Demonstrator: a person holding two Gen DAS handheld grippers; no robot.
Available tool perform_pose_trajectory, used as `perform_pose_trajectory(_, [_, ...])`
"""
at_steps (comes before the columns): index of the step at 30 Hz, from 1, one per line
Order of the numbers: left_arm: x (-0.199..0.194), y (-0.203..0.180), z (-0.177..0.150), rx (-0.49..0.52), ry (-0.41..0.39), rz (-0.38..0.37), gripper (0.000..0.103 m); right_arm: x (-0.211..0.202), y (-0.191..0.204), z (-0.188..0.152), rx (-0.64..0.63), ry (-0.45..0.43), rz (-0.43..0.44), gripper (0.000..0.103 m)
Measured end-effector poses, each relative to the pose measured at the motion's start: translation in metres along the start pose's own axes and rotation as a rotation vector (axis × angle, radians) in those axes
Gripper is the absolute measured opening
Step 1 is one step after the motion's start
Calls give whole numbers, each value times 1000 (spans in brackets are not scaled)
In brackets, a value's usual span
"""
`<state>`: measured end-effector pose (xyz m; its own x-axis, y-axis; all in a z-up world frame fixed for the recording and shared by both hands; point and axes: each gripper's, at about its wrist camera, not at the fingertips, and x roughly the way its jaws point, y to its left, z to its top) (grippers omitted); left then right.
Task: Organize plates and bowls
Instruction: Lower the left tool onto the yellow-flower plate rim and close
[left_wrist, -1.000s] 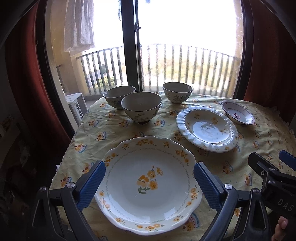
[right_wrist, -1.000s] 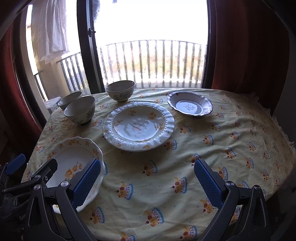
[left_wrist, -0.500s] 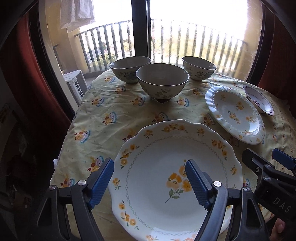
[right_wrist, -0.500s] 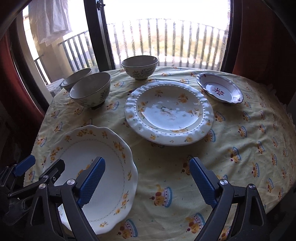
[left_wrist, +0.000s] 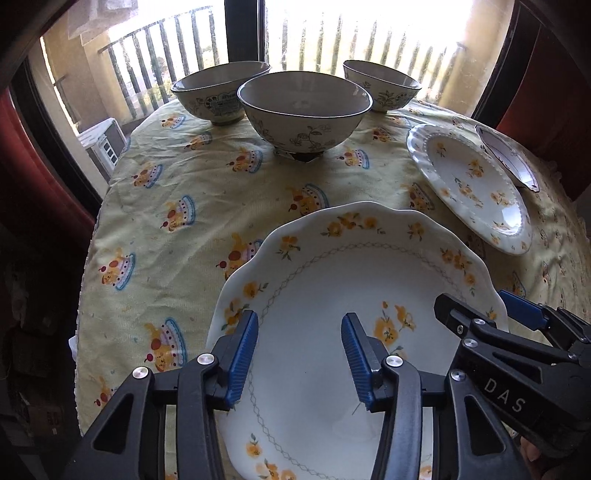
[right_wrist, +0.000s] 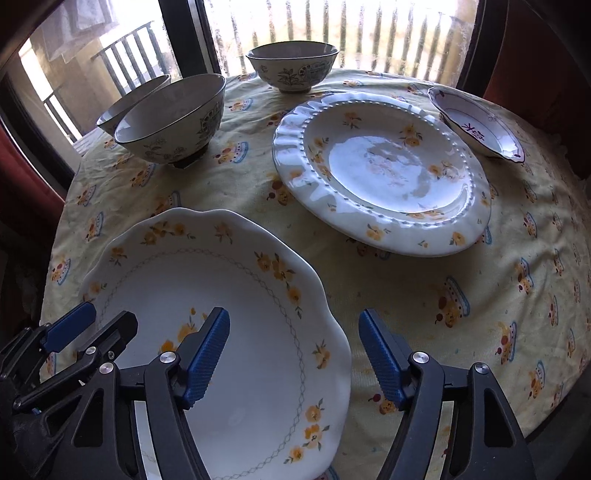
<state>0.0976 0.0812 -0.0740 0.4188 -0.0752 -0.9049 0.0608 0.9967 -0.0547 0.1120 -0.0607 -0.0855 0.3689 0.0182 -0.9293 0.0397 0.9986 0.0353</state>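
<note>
The scalloped plate (left_wrist: 332, 280) is white with a wavy rim, sprays of yellow flowers around the border, a thin grey lattice ring and one yellow flower in the middle. It lies flat at the near edge of the bench (left_wrist: 184, 177), under both grippers. The left gripper (left_wrist: 299, 354) hangs over the plate's left half with its jaws apart and closing; the plate's left rim runs up between them, but the blue pads press on nothing. The right gripper (right_wrist: 293, 354) stands at the plate's right edge, jaws wider apart and also closing, the rim passing between them untouched.

Beyond it sits a second plate, the ribbed plate (right_wrist: 380, 166), white with a fluted, beaded rim and small yellow flowers, glossy with window glare. A small shallow dish (right_wrist: 476, 125) with a dark line rim and a purple motif lies just behind its right side. Three bowls, grey-white with dark botanical prints, stand at the far side: the front bowl (left_wrist: 304, 110), the left bowl (left_wrist: 218, 88) close behind it, and the right bowl (left_wrist: 382, 85) apart.

A pale yellow tablecloth (right_wrist: 461, 295) printed with cakes covers the round bench. Behind it a balcony railing (left_wrist: 332, 44) shows through a bright window flanked by red curtains (left_wrist: 29, 155).
</note>
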Motion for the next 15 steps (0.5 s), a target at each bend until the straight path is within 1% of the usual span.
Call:
perform_pose_trajectory(3, [-6, 1, 3, 33, -13, 20, 48, 3, 3, -2, 13, 17, -16, 75])
perform_pose_trajectory(6, [-9, 7, 7, 32, -15, 20, 49, 4, 9, -2, 14, 36, -20, 75])
perform_pose_trajectory(9, [-6, 14, 10, 31, 9, 79, 49, 4, 11, -1, 26, 55, -42, 75])
perform_pose_trajectory(12, [1, 25, 10, -16, 49, 63, 49, 5, 10, 1, 43, 69, -45, 75])
perform_pose_trajectory(15, [11, 27, 9, -27, 86, 37, 49, 5, 12, 2, 32, 77, -60, 75])
